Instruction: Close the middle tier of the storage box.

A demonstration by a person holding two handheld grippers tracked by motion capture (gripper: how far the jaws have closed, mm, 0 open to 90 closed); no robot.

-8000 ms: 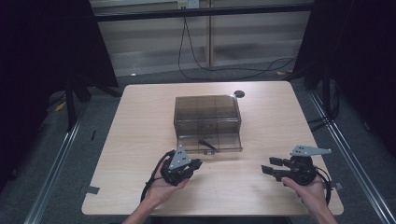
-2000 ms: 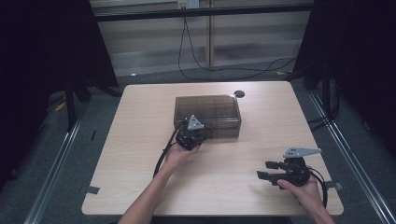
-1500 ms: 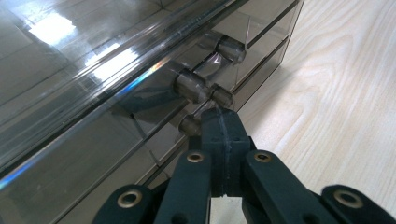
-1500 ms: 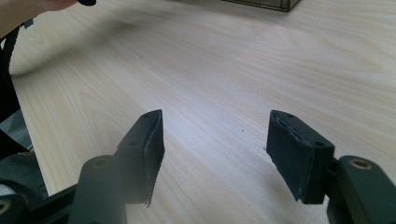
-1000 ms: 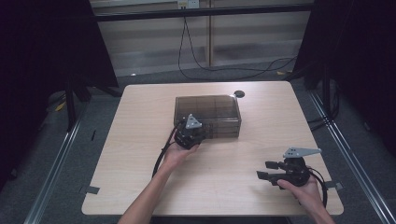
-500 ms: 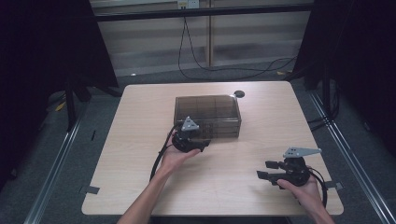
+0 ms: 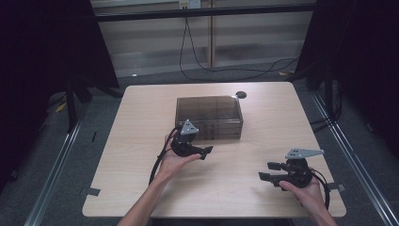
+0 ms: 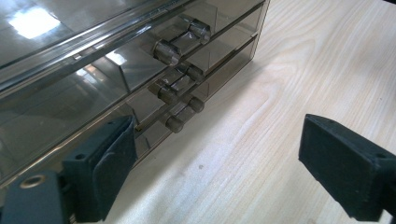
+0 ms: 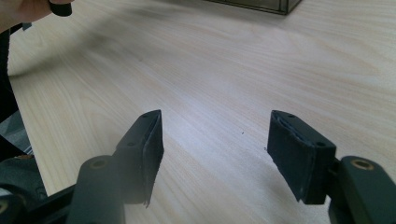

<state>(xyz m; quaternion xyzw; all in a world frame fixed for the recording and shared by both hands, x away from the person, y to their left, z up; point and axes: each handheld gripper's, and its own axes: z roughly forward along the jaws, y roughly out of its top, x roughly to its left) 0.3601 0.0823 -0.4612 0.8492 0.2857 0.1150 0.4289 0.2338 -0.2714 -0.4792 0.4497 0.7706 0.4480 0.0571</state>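
High view: smoked 3-drawer organizer (image 7: 209,117) at worktop (image 7: 141,141) centre, left gripper (image 7: 203,151) just before it; left gripper view: jaws, just opened wide, empty beside knobs (image 8: 180,70); right gripper view: right gripper (image 9: 215,149) jaws wide, empty.

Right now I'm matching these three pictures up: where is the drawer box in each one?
High view: drawer box at table centre, behind the left tongs.
Left gripper view: upper left, knobs facing the camera.
Right gripper view: a corner of it at the top edge.
Shared landmark: the wood-grain table.
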